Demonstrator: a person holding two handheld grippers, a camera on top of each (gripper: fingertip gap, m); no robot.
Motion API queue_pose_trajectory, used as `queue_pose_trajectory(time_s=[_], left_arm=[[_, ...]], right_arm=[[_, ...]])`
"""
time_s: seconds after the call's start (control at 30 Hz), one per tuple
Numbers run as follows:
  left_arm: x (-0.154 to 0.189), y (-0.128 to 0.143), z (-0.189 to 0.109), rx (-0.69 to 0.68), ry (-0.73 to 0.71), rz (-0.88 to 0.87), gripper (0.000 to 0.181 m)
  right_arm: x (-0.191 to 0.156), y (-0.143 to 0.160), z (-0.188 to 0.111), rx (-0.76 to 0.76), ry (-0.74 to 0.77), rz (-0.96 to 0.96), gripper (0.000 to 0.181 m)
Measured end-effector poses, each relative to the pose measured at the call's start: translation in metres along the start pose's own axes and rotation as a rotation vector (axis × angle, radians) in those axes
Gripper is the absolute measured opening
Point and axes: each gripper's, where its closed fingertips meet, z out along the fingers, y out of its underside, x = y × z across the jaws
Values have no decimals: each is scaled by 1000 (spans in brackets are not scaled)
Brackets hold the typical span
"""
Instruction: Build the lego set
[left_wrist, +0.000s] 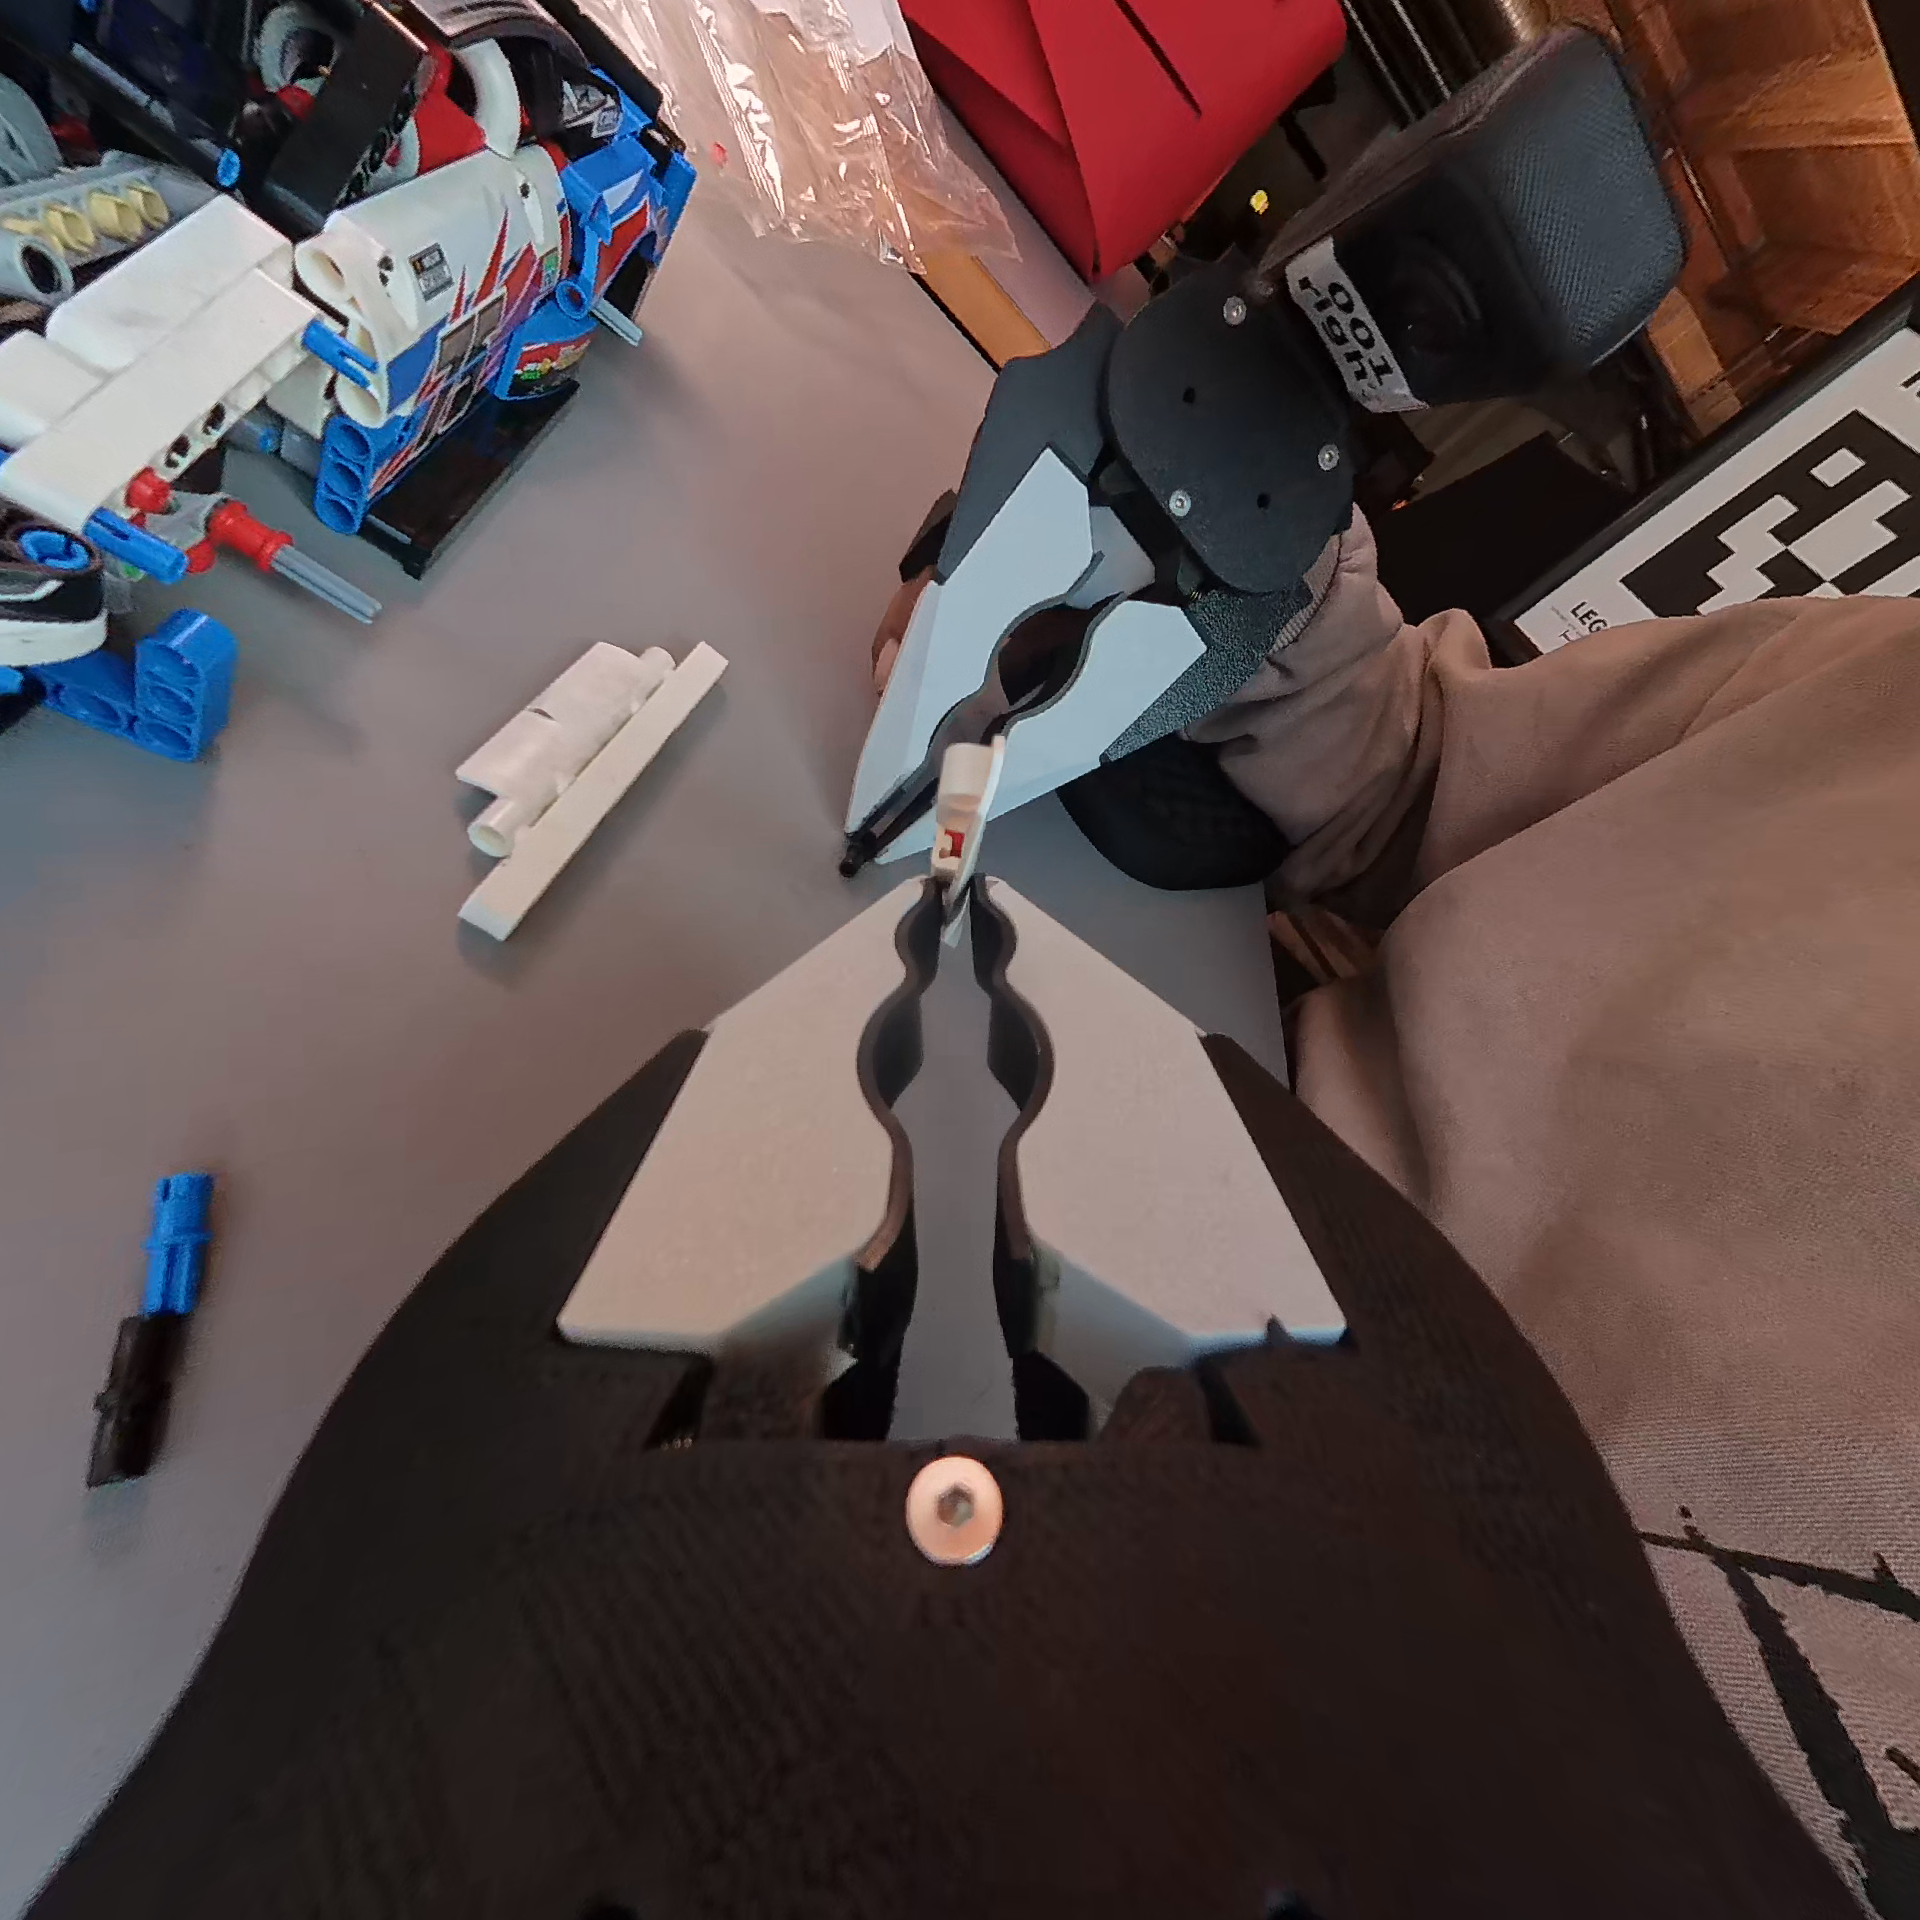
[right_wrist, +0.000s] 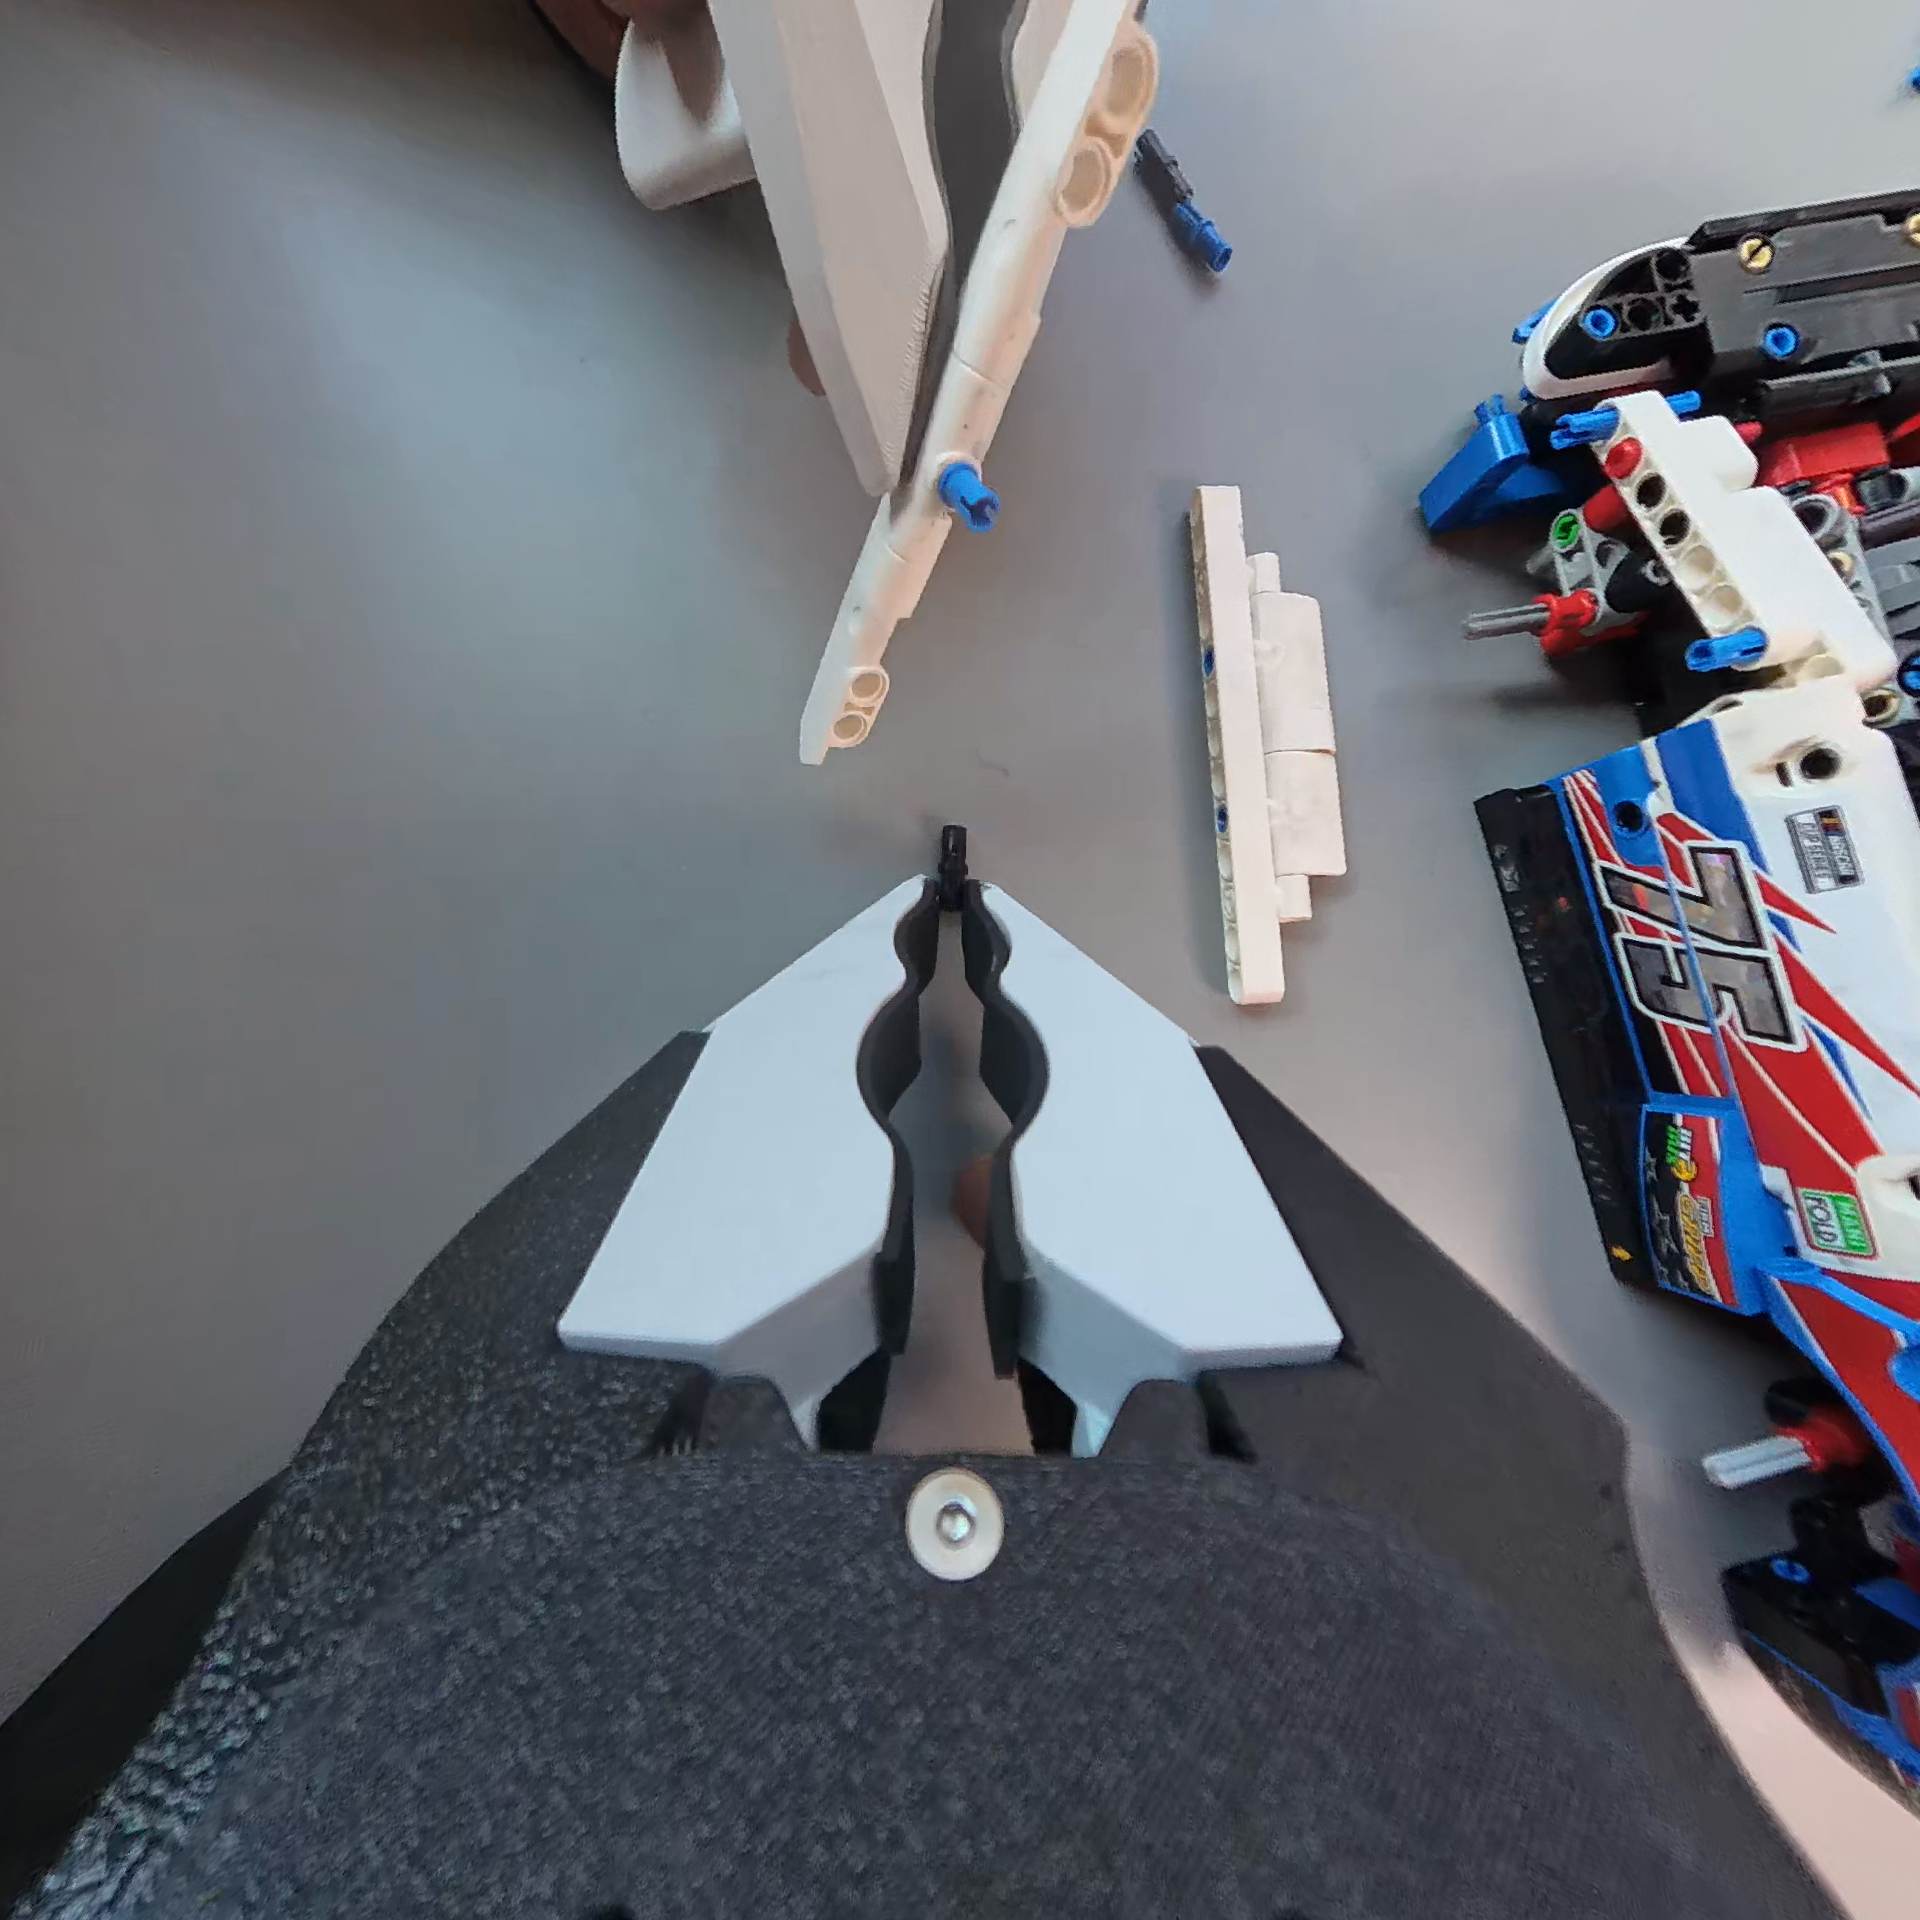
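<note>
Your left gripper (left_wrist: 951, 894) has its fingers clenched on a long white panel piece (right_wrist: 940, 416), held up off the grey table (left_wrist: 520, 1039). In the right wrist view that panel slants down from top centre, w/ a blue pin (right_wrist: 966, 499) sticking out of its side about midway and paired round holes at its lower end. In the left wrist view you only see it end-on, a thin white sliver w/ a bit of red, right at the fingertips.

Your right gripper (right_wrist: 951, 894) has its fingers pinched on a small black pin (right_wrist: 952, 857); the pin pokes out past the tips, pointing toward the panel's lower end but apart from it. In the left wrist view the right gripper sits opposite yours, tips near each other, pin visible at its lower-left tip.

On the table: a white beam assembly (right_wrist: 1268, 748) lies flat betw. the grippers and the car. The partly built race car (right_wrist: 1714, 831), blue/red/white w/ stickers, is at the right edge of the right wrist view and the top left of the left wrist view. A loose blue-and-black pin (left_wrist: 166, 1299) lies by itself near the left edge in the left wrist view. Clear plastic bags (left_wrist: 831, 135) sit at the table's far side, next to a red box (left_wrist: 1122, 104).
</note>
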Motion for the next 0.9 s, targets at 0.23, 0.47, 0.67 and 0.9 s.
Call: queue_pose_trajectory(time_s=[0.23,0.47,0.67,0.9], left_arm=[[2,4,1,-30,1,10,3],[-5,16,8,-140,-58,75,3],[-18,14,16,-227,-124,126,10],[-21,13,16,-239,-136,130,11]], right_arm=[[-12,-21,-13,141,-32,-128,2],[-22,-6,-3,64,-90,-138,2],[-22,-5,-4,68,-107,-106,2],[-25,-8,-6,98,-138,-82,2]])
